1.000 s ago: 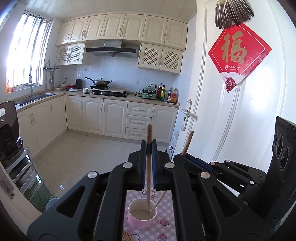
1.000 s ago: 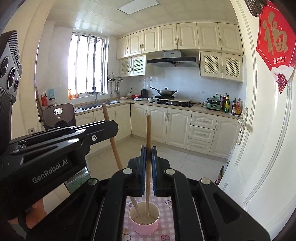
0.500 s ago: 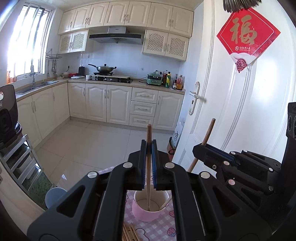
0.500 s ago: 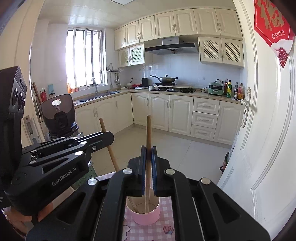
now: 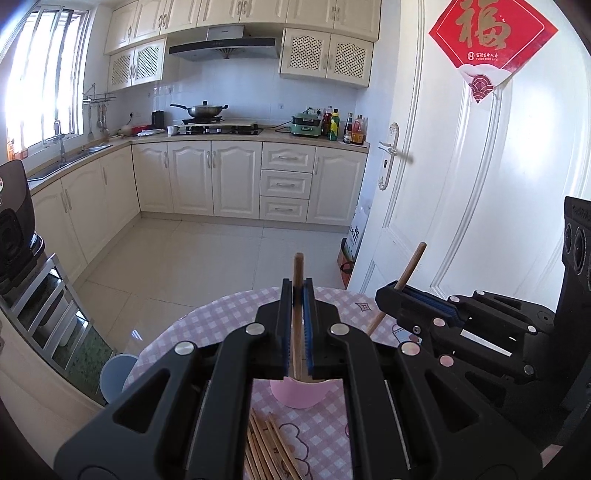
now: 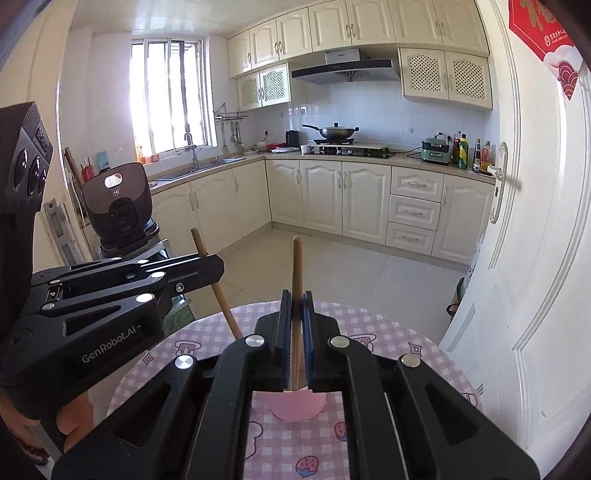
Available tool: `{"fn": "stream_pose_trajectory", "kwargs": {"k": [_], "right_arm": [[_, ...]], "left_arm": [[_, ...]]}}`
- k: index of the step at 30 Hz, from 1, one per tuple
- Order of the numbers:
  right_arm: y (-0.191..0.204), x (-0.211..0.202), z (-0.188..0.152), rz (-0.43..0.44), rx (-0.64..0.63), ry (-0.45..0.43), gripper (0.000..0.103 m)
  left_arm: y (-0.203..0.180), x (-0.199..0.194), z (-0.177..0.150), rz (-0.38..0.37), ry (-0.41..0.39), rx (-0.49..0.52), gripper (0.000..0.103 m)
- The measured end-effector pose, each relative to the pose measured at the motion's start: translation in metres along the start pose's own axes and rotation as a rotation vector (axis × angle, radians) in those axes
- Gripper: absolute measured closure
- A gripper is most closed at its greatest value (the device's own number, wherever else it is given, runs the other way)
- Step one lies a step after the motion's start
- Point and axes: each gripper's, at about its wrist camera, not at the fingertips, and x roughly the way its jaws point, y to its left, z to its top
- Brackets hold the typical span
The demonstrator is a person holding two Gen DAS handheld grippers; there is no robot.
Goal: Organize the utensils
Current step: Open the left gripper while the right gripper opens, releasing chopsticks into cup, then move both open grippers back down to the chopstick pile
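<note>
The round worktop [image 5: 207, 325] with the pink checked cloth is carrying a pink cup [image 5: 297, 395]. The left gripper [image 5: 297, 317] and right gripper [image 6: 295, 325] are each squeezing one chopstick [image 5: 297, 280] upright over the cup, probably to drop it in. The fingers are hiding the cup's mouth. More chopsticks [image 5: 269, 450] are lying nearby, partly cut off.

The left tool [image 6: 218, 264] bears "GenRobot.AI" in pale letters along its black side in the right wrist view. A red diamond door hanging [image 5: 493, 35] on the white door [image 5: 461, 177] carries the large gold character "福"; beneath it runs a line of small gold print, too fine to read.
</note>
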Motion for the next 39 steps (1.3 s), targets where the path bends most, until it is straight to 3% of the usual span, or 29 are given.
{"fn": "stream_pose_trajectory", "kwargs": {"k": [3,6,7,8,9,10,18,20,22,31,39], "right_arm": [[0.000,0.000,-0.002,0.004,0.014,0.012,0.098],[0.001,-0.001,-0.004,0.004,0.024,0.015,0.098],[0.002,-0.002,-0.004,0.005,0.027,0.016,0.098],[0.002,-0.002,-0.005,0.004,0.031,0.018,0.098],[0.002,-0.003,-0.005,0.003,0.035,0.017,0.098],[0.003,-0.003,-0.005,0.002,0.038,0.018,0.098],[0.011,-0.016,-0.009,-0.005,0.036,0.017,0.093],[0.012,-0.021,-0.010,-0.001,0.040,0.011,0.083],[0.014,-0.027,-0.013,-0.012,0.042,0.001,0.061],[0.025,-0.030,-0.033,0.000,0.051,0.040,0.058],[0.038,-0.003,-0.067,0.056,0.069,0.163,0.058]], "left_arm": [[0.000,0.000,-0.002,-0.005,0.029,-0.006,0.096],[0.000,-0.004,-0.006,-0.017,0.042,-0.002,0.086],[0.000,-0.006,-0.007,-0.015,0.036,-0.003,0.076],[0.000,-0.009,-0.008,-0.009,0.030,-0.004,0.055],[0.001,-0.013,-0.008,-0.002,0.018,-0.007,0.042],[0.000,-0.018,-0.009,0.002,-0.008,-0.009,0.041],[0.000,-0.036,-0.014,0.040,-0.005,0.006,0.040],[0.001,-0.041,-0.018,0.052,-0.002,0.007,0.039],[0.002,-0.046,-0.023,0.061,0.008,0.003,0.039],[0.012,-0.055,-0.052,0.079,0.069,0.009,0.037],[0.031,-0.030,-0.087,0.107,0.222,-0.013,0.037]]}}
